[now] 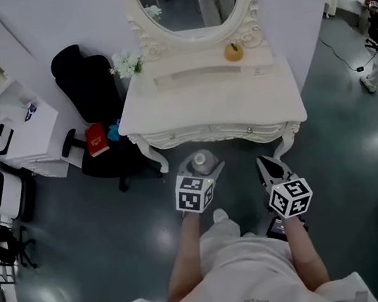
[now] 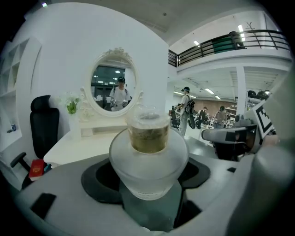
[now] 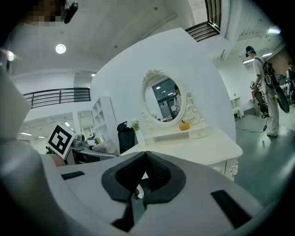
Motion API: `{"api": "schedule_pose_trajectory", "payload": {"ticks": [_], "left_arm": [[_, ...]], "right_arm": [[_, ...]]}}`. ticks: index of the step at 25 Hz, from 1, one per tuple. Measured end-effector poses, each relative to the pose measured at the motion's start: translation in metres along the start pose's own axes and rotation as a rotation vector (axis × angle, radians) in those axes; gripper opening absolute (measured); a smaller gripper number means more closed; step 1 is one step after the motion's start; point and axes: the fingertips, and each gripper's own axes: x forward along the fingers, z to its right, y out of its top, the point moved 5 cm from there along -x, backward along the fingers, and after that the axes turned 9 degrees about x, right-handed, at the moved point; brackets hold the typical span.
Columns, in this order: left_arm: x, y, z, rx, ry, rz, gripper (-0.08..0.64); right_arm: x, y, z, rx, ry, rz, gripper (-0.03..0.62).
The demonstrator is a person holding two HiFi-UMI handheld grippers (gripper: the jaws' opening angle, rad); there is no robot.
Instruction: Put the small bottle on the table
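The bottle [image 2: 148,154], frosted glass with a clear cap over a golden neck, stands upright in the air between the dark pads of the left tool [image 1: 204,171]. The pads are spread wide and grip its round body. In the head view it hangs just short of the worktop's [image 1: 210,104] near edge, over the floor [image 1: 83,249] rather than the top.

The step in hand looks like the carry and set-down. The body is smooth and curved, so the grip likely relies on steady pressure, and the bottle should travel upright without jolts. The left tool needs to clear the near edge and move farther in. The bare middle of the worktop is the safest spot, well away from the flowers [image 1: 127,64] at far left and the orange thing [image 1: 233,51] at far right. The tool should open only once the base sits flat, then draw straight back.

The right tool [image 3: 144,173] is closed and empty, off to the right, and best left there.
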Motion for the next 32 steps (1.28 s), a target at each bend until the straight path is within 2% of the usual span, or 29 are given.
{"api": "schedule_pose_trajectory", "payload": {"ticks": [3, 9, 16, 25, 32], "left_arm": [[-0.003, 0.0, -0.005, 0.004, 0.007, -0.01, 0.348], [-0.002, -0.009, -0.02, -0.016, 0.028, -0.028, 0.348], [0.034, -0.017, -0.056, -0.062, 0.03, -0.036, 0.348], [0.124, 0.001, -0.167, -0.105, -0.019, -0.04, 0.348], [0.192, 0.017, -0.241, -0.073, -0.073, -0.069, 0.348]], "right_arm": [[0.007, -0.006, -0.002, -0.041, -0.011, -0.024, 0.012], [0.027, -0.015, 0.004, -0.045, -0.019, -0.043, 0.012], [0.072, -0.016, 0.026, -0.043, -0.04, -0.076, 0.012], [0.199, 0.017, 0.051, -0.059, -0.097, -0.11, 0.012], [0.289, 0.04, 0.071, -0.054, -0.157, -0.124, 0.012]]}}
